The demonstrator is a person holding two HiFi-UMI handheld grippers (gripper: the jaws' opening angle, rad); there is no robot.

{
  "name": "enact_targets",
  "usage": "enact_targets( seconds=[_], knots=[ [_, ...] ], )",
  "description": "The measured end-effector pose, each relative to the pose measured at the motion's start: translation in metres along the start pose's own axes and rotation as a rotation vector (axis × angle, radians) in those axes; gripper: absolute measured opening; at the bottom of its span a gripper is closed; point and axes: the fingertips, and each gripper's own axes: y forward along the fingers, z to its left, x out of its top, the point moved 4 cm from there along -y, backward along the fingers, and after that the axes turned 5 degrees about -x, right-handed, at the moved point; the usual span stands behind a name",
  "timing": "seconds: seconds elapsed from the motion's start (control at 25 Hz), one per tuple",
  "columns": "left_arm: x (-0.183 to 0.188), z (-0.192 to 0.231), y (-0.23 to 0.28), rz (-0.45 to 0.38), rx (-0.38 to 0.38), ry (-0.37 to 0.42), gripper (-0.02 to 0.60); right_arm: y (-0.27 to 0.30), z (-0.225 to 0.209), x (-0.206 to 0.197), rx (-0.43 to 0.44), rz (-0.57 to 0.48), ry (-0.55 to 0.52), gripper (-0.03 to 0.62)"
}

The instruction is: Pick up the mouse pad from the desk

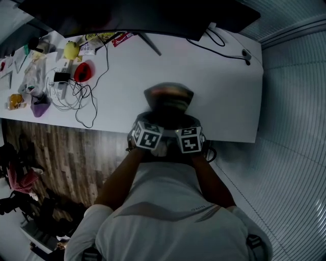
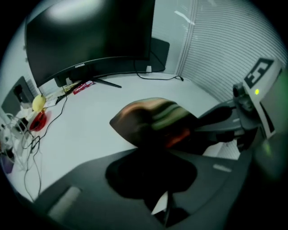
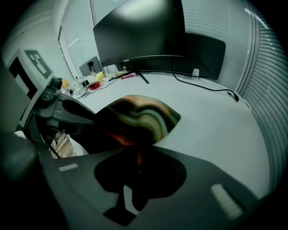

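**A:** Entry: which step are we logging here?

**B:** The grasp, just turning into the lift. The left gripper (image 2: 155, 155) is clamping its jaws on the near edge of the mouse pad (image 1: 169, 98). The right gripper (image 3: 137, 155) is doing the same right beside it, and in each gripper view the striped pad is running straight out from between the pinched jaws. Neither gripper is empty.

**A:** And where is the pad sitting?

**B:** It is at the near edge of the desk (image 1: 229, 92), directly in front of the person, well apart from the cables (image 1: 76, 97) and clutter on the left and from the monitor (image 1: 137, 15) at the back. Its near side is bowing upward, so it is bending like soft sheet, not staying flat. The pad is blurred, so I am not recording whether its far edge is touching the desk.

**A:** What is the next move asking for?

**B:** In my judgement, both hands need to be rising together at the same pace while keeping the pinch firm. The pad is floppy, so uneven lifting is likely to be twisting it or dragging the far edge across the surface. Both grips are sitting on one side only, so the free end will probably be drooping. It needs enough height to clear the desk fully.
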Motion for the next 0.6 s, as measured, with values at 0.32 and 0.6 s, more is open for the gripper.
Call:
enact_targets(
  seconds=[0.32, 0.6],
  knots=[
    [0.054, -0.001, -0.055, -0.206, -0.037, 0.020, 0.074, -0.060, -0.006, 0.045, -0.002, -0.215, 0.027, 0.058],
    [0.122, -0.021, -0.138, -0.501, -0.082, 0.107, 0.072, -0.138, -0.022, 0.104, -0.033, -0.473, 0.055, 0.063]
  ],
)
